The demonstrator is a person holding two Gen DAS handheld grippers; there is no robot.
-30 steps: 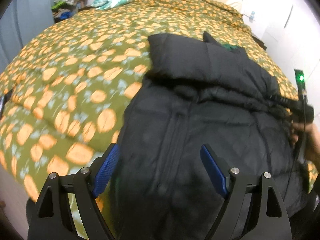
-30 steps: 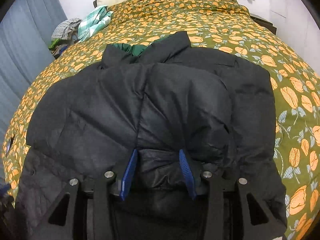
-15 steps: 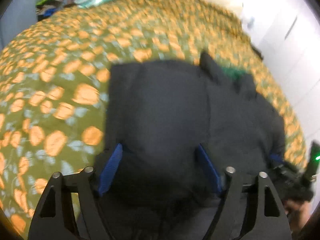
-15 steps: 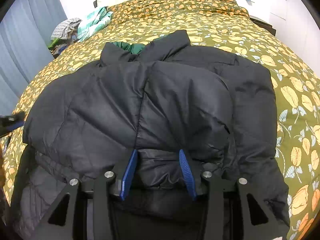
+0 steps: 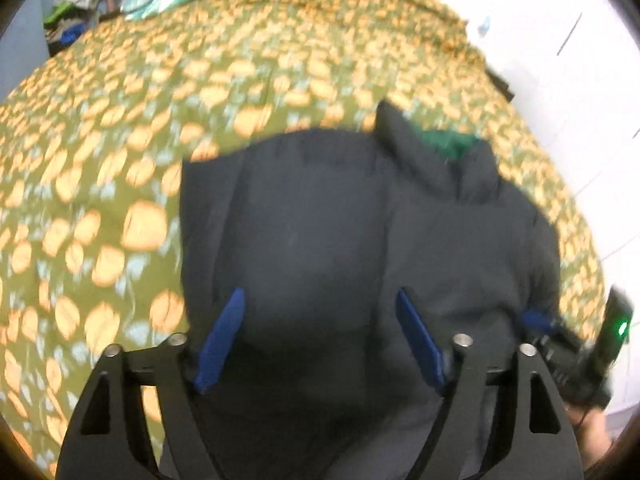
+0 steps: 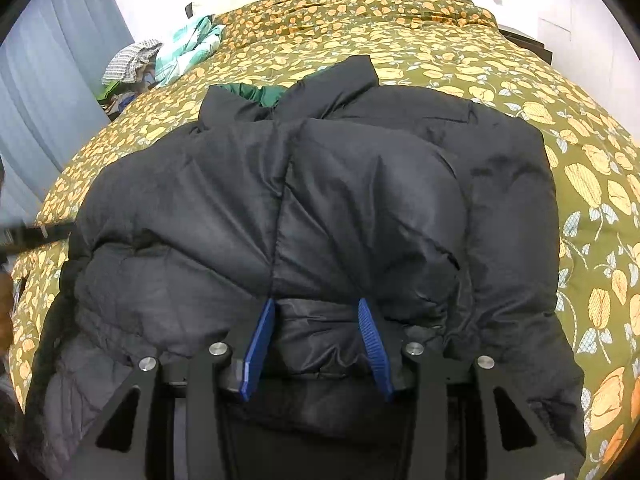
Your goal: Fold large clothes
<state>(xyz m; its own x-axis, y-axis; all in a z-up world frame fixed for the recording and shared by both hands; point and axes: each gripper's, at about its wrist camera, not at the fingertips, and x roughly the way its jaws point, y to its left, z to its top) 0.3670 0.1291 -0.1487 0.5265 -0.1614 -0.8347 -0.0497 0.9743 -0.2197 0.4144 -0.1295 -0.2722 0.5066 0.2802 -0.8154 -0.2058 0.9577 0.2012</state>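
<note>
left tool (image 5: 320,340): jaws just opening, wide over black jacket (image 5: 360,220), no grip | right tool (image 6: 316,344): clamped on jacket fold at 6 o'clock | bed (image 6: 440,40)

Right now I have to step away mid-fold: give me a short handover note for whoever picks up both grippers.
Left gripper: jaws wide, just been opening; over the black puffer jacket, gripping nothing that shows.
Right gripper: shut on a bunched fold of the jacket's near edge.
Jacket: on the floral bedspread, collar at the far end with green lining showing.
Done: both sleeves lie folded in over the chest.
Left: likely take the near edge with the left gripper too, then fold the bottom toward the collar.
Spare clothes pile sits at the bed's far left, untouched.
</note>
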